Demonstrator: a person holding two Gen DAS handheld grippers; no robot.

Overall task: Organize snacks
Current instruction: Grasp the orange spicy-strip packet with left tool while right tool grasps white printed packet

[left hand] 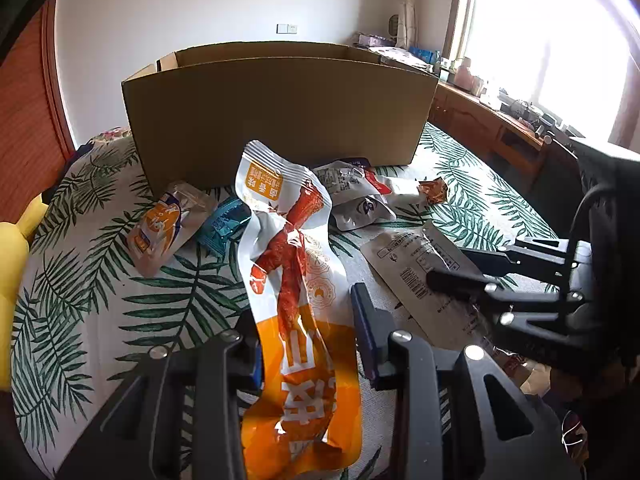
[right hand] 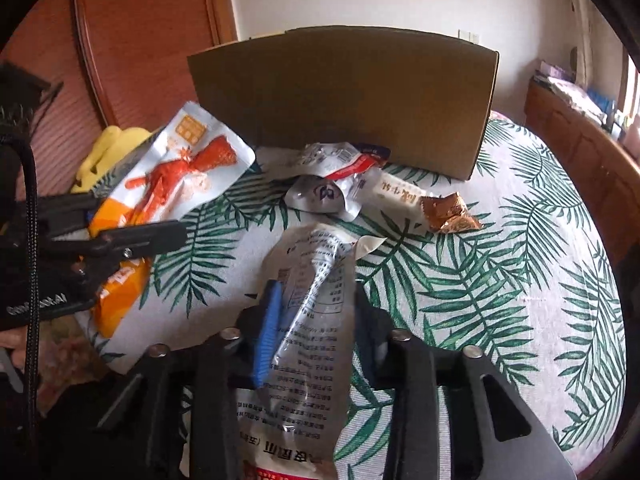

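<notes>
Orange-and-white snack bag sits between the left gripper jaws, which look clenched on its lower half; the top end stands free, leaning toward the cardboard box. Right gripper jaws grasp a grey-white pouch the same way, creased at the pinch. Both are light, limp film and probably slick: expect droop and twist, so take hold mid-body across the flat, not the corner seal. Between the grippers and the box, on the leaf-print bedspread: silver packets, a small brown-wrapped snack, and left of those a teal packet and an orange-and-purple packet, all just in front of the box wall. Box open-topped, contents hidden.
</notes>
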